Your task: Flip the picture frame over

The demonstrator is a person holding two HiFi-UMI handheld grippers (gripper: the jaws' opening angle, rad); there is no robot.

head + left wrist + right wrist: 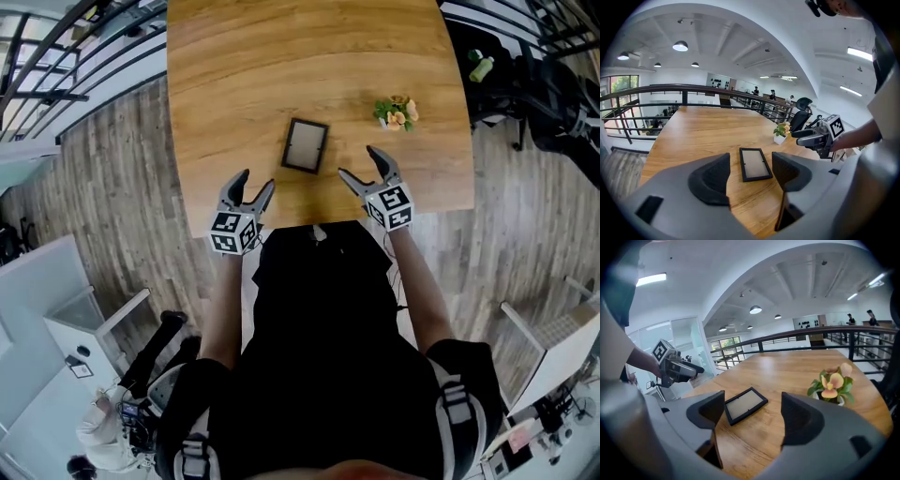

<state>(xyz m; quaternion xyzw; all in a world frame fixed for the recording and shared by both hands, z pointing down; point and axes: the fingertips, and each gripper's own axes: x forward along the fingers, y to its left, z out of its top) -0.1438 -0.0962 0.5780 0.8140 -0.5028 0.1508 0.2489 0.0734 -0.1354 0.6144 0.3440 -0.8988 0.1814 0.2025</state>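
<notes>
picture frame (306,146) flat on table (234,66), looks face-up but hard to tell, my left fingers (712,178) and right fingers (799,420) both wide apart, empty, near frame, not touching, small white pot (779,139) holding flowers beyond right fingers

- just 1 frame (306,145)
- 1 little plant (396,112)
- 1 tabletop (281,56)
- 2 claws: left claw (259,179), right claw (356,160)
- 1 bottle (482,67) off to the side

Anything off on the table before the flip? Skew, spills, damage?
Nothing stands out. The picture frame lies flat and intact on the wooden table, only slightly turned against its edges. The potted flower stands upright, apart from it. No spills.
</notes>
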